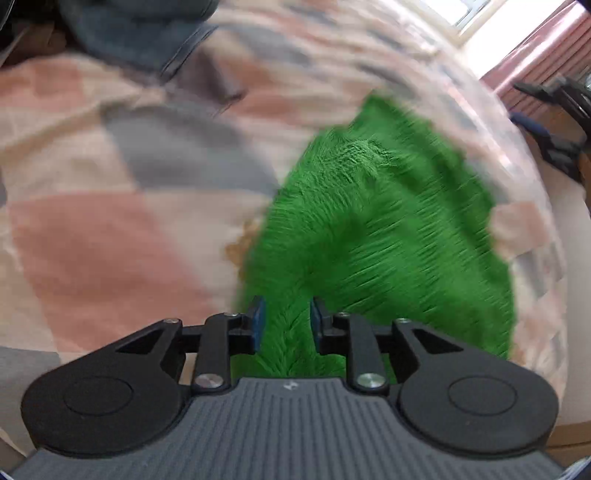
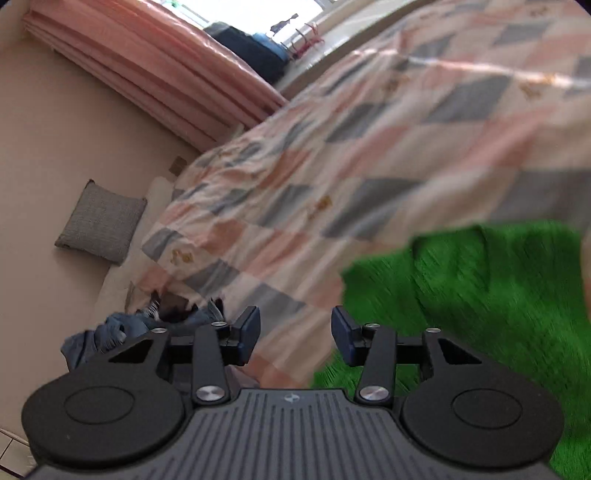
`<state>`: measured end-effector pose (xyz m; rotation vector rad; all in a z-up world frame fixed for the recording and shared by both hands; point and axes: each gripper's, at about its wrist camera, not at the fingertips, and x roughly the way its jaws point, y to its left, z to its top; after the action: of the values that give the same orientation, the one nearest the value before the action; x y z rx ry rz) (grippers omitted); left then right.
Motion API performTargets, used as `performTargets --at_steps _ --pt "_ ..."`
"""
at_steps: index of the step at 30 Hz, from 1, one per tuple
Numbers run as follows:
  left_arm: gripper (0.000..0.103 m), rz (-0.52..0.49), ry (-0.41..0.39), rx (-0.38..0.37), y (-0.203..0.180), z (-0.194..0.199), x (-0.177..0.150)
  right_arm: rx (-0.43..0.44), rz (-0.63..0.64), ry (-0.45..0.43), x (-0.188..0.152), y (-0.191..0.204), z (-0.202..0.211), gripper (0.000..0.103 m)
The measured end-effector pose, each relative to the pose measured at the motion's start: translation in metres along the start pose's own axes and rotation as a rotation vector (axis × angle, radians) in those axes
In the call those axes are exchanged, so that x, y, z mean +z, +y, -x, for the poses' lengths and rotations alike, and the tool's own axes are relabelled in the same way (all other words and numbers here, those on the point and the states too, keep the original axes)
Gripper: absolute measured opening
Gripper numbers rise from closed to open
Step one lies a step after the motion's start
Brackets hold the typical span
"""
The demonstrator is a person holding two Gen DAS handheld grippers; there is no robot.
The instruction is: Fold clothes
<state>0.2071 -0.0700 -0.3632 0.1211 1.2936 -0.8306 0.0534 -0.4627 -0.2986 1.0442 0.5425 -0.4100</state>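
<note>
A fuzzy bright green garment [image 1: 388, 221] lies on a checked pink, grey and cream bedspread [image 1: 110, 240]. One ridge of it rises in a tent shape and runs between the blue pads of my left gripper [image 1: 286, 325], which is shut on it. In the right wrist view the green garment [image 2: 480, 295] fills the lower right. My right gripper [image 2: 295, 332] is open over the bedspread [image 2: 369, 147] at the garment's left edge, with nothing between its fingers. Both views are blurred by motion.
A dark blue-grey garment [image 1: 140, 33] lies at the far left of the bed. Crumpled denim clothes [image 2: 110, 332] sit at the bed's edge on the floor side. A grey cushion [image 2: 99, 225] leans on the wall under pink curtains [image 2: 147, 66].
</note>
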Motion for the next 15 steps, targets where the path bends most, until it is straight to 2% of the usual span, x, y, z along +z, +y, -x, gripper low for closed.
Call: performTargets --at_steps 3,5,7,11,15 --pt "0.022 -0.034 0.059 -0.013 0.015 -0.008 -0.011 -0.078 0.003 0.018 -0.053 -0.062 0.038 0.050" --pt "0.036 -0.066 0.086 -0.038 0.015 -0.011 -0.015 -0.121 0.014 0.009 -0.085 -0.095 0.072 0.050" --pt "0.039 -0.091 0.111 -0.070 0.014 -0.017 -0.017 -0.141 -0.007 -0.012 -0.109 -0.126 0.108 0.050" --pt "0.046 -0.101 0.128 -0.097 0.011 -0.026 -0.014 -0.195 -0.104 -0.055 -0.141 -0.165 0.173 0.055" --pt "0.055 -0.130 0.105 -0.128 0.007 -0.033 -0.015 -0.228 -0.145 -0.076 -0.166 -0.188 0.203 0.057"
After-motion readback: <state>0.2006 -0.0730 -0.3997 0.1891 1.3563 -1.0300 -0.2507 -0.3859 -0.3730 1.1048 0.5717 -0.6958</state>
